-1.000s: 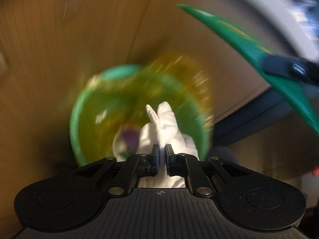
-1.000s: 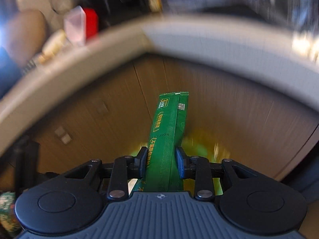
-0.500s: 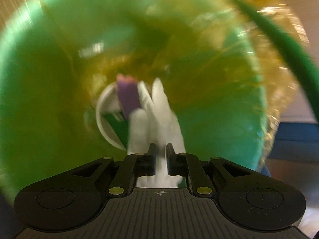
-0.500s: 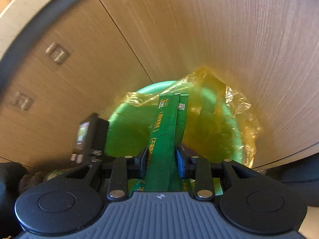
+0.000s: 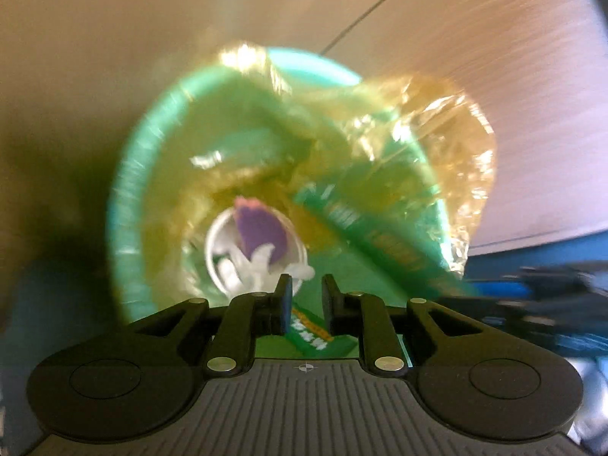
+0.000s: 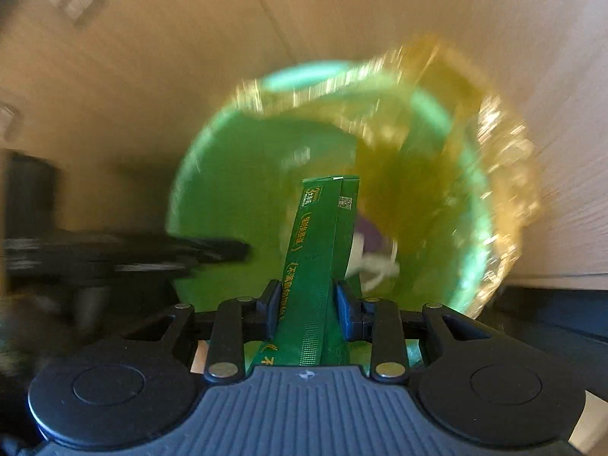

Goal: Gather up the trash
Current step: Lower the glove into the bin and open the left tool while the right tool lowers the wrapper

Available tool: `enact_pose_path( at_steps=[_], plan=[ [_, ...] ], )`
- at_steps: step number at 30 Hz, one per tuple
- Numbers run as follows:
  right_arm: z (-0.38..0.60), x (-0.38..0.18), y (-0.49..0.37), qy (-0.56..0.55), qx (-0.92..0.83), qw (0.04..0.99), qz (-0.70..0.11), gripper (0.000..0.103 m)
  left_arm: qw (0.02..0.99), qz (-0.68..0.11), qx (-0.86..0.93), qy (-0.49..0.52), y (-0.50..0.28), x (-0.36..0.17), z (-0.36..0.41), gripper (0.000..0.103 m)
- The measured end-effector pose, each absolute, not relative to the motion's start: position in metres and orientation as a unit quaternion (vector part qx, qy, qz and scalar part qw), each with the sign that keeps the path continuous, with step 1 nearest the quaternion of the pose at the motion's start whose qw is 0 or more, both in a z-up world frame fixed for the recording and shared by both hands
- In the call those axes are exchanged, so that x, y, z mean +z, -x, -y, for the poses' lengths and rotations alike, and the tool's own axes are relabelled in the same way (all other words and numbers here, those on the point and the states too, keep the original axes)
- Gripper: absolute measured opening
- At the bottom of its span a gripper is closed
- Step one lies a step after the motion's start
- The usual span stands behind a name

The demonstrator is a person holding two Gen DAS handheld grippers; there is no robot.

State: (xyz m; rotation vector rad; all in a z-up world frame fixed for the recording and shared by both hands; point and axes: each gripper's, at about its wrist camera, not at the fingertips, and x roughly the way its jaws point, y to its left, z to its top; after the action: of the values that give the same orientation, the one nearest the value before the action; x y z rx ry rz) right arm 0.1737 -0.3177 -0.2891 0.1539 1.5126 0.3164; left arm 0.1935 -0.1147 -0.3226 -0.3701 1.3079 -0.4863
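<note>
Much smeared by motion blur in both views. Green bin (image 5: 144,205) lined with a crinkled yellow bag (image 5: 448,140), mouth facing both cameras, bag edge spilling over the far right rim. At the bottom, hard to make out: a white cup (image 5: 224,247) with a purple scrap (image 5: 258,231) inside and a white crumpled tissue (image 5: 258,269) lying across its lip. Cup mostly hidden behind the wrapper in the right wrist view, only a sliver of white and purple showing.

Left tongs (image 5: 307,304) parted, nothing between the pads, poised at the near rim of the bin. Right tongs (image 6: 306,306) clamped on a long green wrapper (image 6: 323,235), upright, its top end reaching over the bin opening, its bottom end cut off below the tongs' body. Same wrapper slanting across the bin in the left wrist view (image 5: 376,239), lower end passing between the parted left pads but apparently behind them, not touched.

Dark blurred bar (image 6: 159,254) at left of the right wrist view: likely the left tongs, outline unreadable. Wood-grain cabinet front (image 6: 190,57) close behind the bin; dark gap below it at right. Open room only over the bin mouth, between rim and cabinet.
</note>
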Motion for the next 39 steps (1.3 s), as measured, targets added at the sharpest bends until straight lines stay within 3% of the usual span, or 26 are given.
enact_pose_path(
  at_steps=[6,14,17,22,25,29,39],
  plan=[
    [0.286,-0.37,-0.211,-0.047,0.129,0.61,-0.78,0.03,0.779,-0.561,-0.226,0.168,-0.186,-0.297,0.093,0.019],
    [0.248,-0.46,-0.246,0.04,0.102,0.561,-0.82,0.03,0.782,-0.549,-0.232,0.184,-0.189,-0.299,0.078,0.019],
    [0.241,-0.476,-0.255,0.03,0.103,0.562,-0.82,0.03,0.783,-0.549,-0.232,0.177,-0.188,-0.299,0.078,0.019],
    [0.23,-0.483,-0.253,0.145,0.082,0.609,-0.775,0.03,0.782,-0.546,-0.241,0.177,-0.186,-0.298,0.077,0.019],
    [0.248,-0.473,-0.254,0.109,0.071,0.605,-0.785,0.031,0.785,-0.543,-0.241,0.175,-0.182,-0.293,0.075,0.019],
    [0.262,-0.421,-0.242,0.073,0.092,0.643,-0.757,0.054,0.791,-0.54,-0.235,0.164,-0.178,-0.288,0.079,0.019],
    [0.273,-0.311,-0.186,0.018,0.123,0.716,-0.687,0.055,0.824,-0.507,-0.228,0.11,-0.141,-0.243,0.097,0.019]
  ],
)
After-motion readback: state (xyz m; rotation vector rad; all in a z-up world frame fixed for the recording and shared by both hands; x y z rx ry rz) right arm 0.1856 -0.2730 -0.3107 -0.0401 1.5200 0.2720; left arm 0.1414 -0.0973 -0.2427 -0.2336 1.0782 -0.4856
